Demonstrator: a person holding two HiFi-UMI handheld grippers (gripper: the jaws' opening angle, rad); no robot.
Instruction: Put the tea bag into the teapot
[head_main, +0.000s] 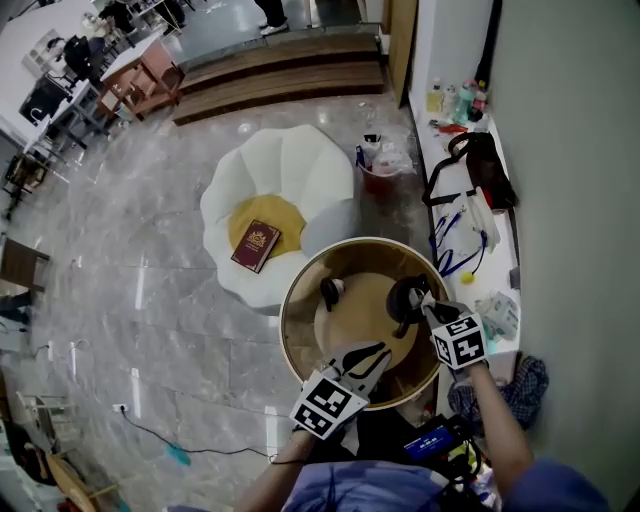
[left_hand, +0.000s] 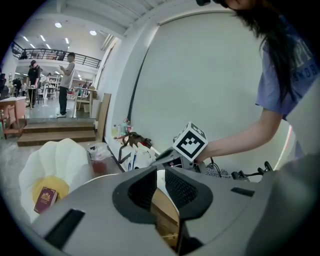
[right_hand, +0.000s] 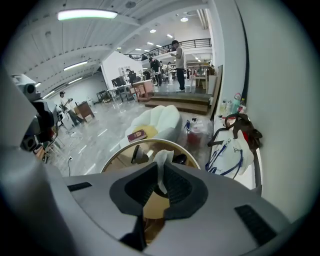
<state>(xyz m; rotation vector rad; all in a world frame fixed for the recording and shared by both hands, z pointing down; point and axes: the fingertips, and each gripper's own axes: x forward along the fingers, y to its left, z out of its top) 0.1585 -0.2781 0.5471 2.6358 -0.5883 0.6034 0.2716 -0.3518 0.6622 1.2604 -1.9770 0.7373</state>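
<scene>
Two grippers are over the round table (head_main: 292, 340).

Head view: your left gripper (head_main: 368, 358) is at the near edge. Your right gripper (head_main: 427, 306) is just beside the dark teapot (head_main: 404, 298) on the right half of the top. A second small dark item (head_main: 329, 291) stands apart on the left half, and I can't tell what it is. The tea bag is too small to pick out here.

Left gripper view: the jaws stand narrowly apart with nothing between them, only tabletop showing through the gap. Your right gripper and forearm are ahead of it.

Right gripper view: the jaws are narrow and clamped on the tea bag (right_hand: 161, 162), with white paper sticking up past the pads. The table is below, and a dark rounded shape just beyond the bag is likely the teapot, partly hidden by the jaws.

My read on the step: this is the carry phase. The bag is gripped and near the pot but not yet in it. No view tells me whether the pot's mouth is open.

Next move:
- Centre the bag over the pot's opening.
- Lower until the paper is below the rim, then spread the jaws.
- Release low, because the bag is light and floppy and may cling to a pad or land on the rim.
- Your left gripper is free to steady the pot if it shifts.
</scene>
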